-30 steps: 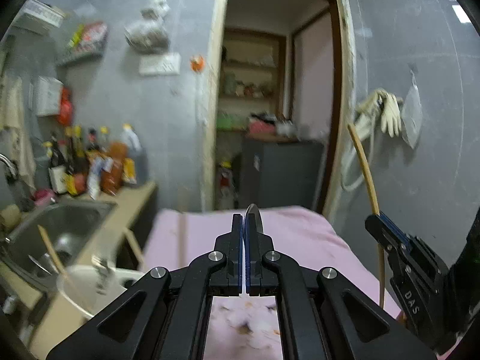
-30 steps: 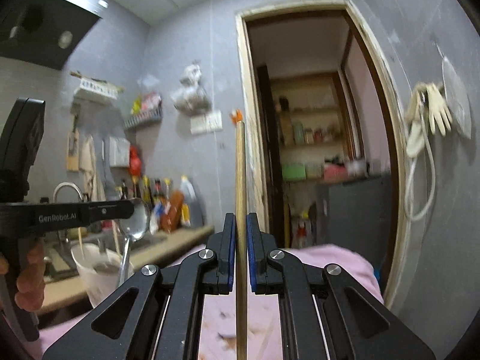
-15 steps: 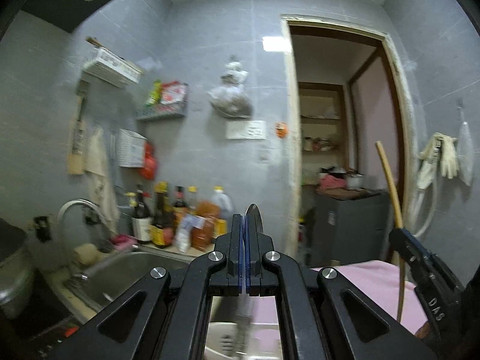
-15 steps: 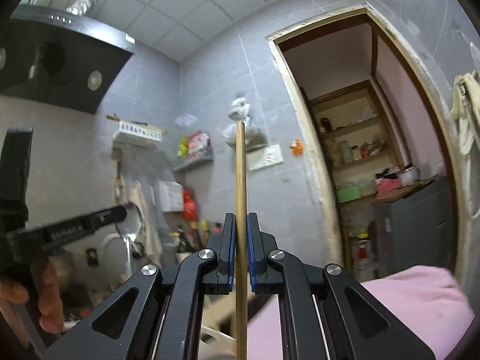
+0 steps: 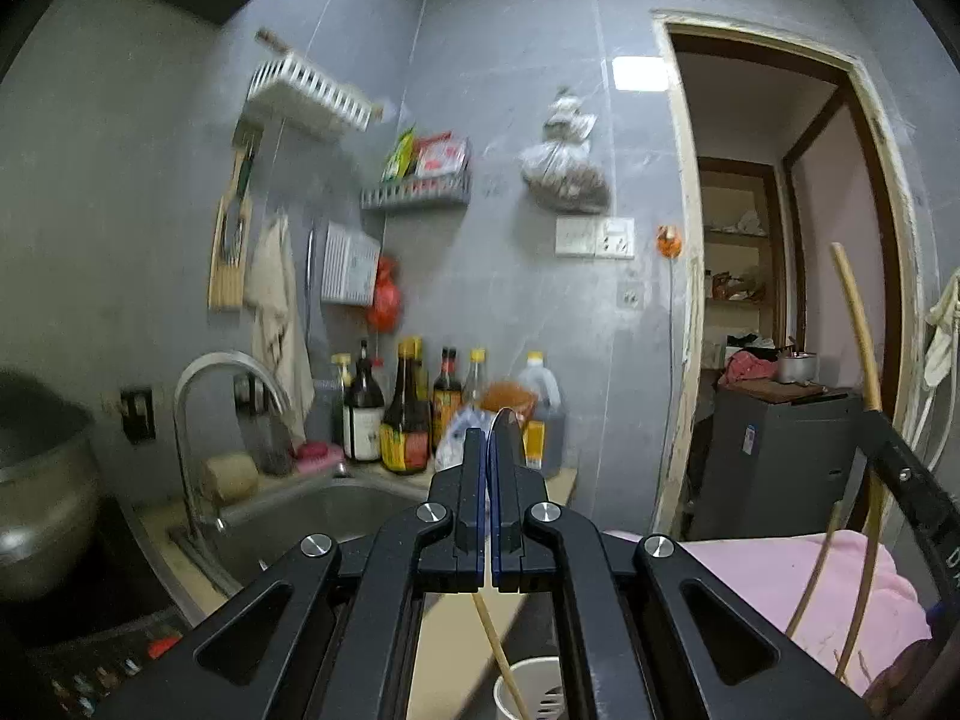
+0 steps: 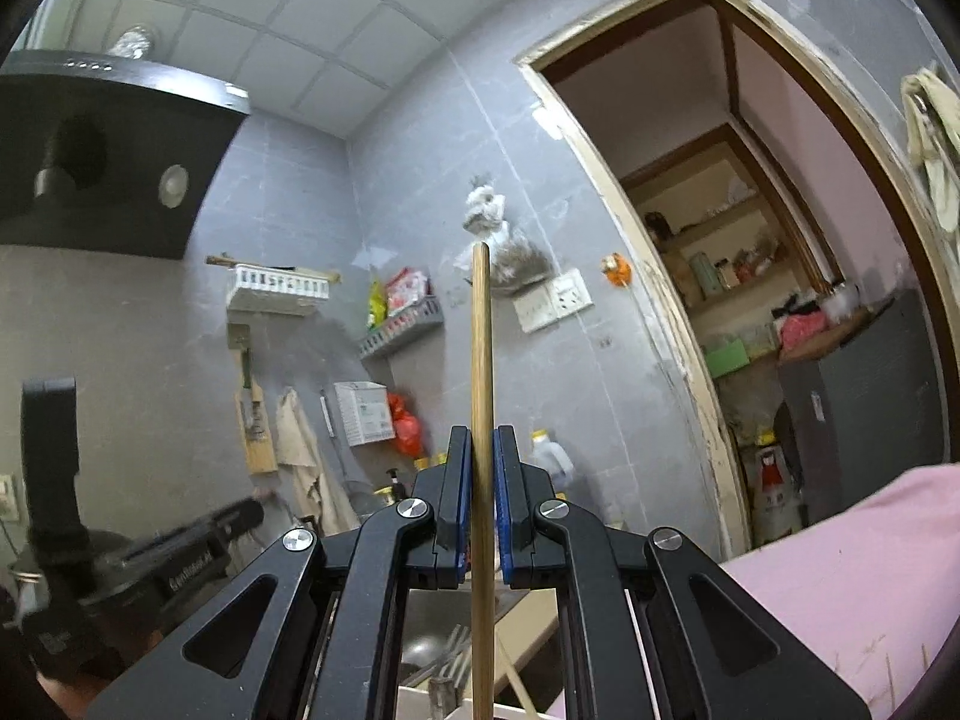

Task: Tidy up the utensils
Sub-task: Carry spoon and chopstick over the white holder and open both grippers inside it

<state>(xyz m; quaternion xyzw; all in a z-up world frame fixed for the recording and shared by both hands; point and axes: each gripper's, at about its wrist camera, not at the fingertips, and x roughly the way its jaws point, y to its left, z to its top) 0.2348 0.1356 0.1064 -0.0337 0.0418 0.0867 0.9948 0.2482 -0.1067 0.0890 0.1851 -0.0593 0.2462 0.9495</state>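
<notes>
My left gripper is shut on a metal spoon, whose thin bowl edge sticks up just past the pads. The right gripper is shut on a long wooden chopstick that stands upright between its blue pads. In the left wrist view that chopstick and the right gripper sit at the far right edge. A white utensil cup with a chopstick in it stands below my left gripper on the counter. The left gripper's body, blurred, is at the lower left of the right wrist view.
A steel sink with a curved faucet lies ahead on the left, and sauce bottles line the wall behind it. A large pot is at far left. A pink cloth covers the table on the right, before a doorway.
Both views have swung left, away from the pink table and doorway toward the sink and wall. The spoon and the chopstick stay clamped as before.
</notes>
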